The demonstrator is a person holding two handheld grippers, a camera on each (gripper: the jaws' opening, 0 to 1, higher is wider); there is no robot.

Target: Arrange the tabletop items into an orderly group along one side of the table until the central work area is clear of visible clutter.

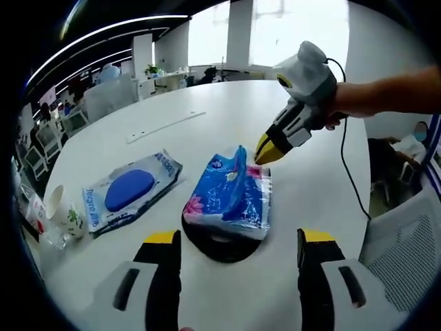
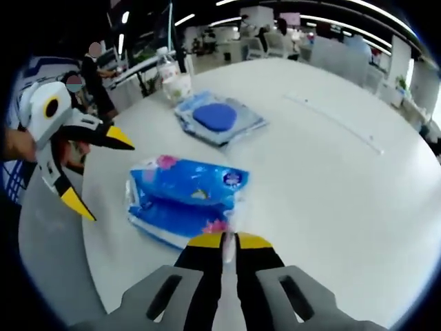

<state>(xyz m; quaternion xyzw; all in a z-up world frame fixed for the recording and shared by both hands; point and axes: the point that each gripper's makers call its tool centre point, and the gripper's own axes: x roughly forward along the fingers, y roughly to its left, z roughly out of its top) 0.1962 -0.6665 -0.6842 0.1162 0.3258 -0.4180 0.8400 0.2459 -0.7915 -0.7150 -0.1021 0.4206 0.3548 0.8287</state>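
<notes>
A blue tissue pack [image 1: 231, 193] lies on the white round table [image 1: 227, 110], partly over a black round disc [image 1: 220, 248]. My right gripper [image 1: 265, 153] comes in from the right and is shut on the pack's upper plastic edge. In the right gripper view its yellow-tipped jaws [image 2: 229, 241] pinch a flap of the tissue pack [image 2: 182, 196]. My left gripper [image 1: 238, 238] stands open just short of the pack; from the other side it [image 2: 98, 171] appears spread wide, beside the pack. A wipes pack with a blue lid [image 1: 131, 189] [image 2: 217, 117] lies further along the table.
A paper cup [image 1: 65, 215] and crumpled wrapping sit at the table's edge beyond the wipes pack. A plastic bottle [image 2: 170, 72] stands there too. A white strip [image 1: 165, 126] lies across the table. A grey chair [image 1: 406, 262] stands at the right. Office desks fill the background.
</notes>
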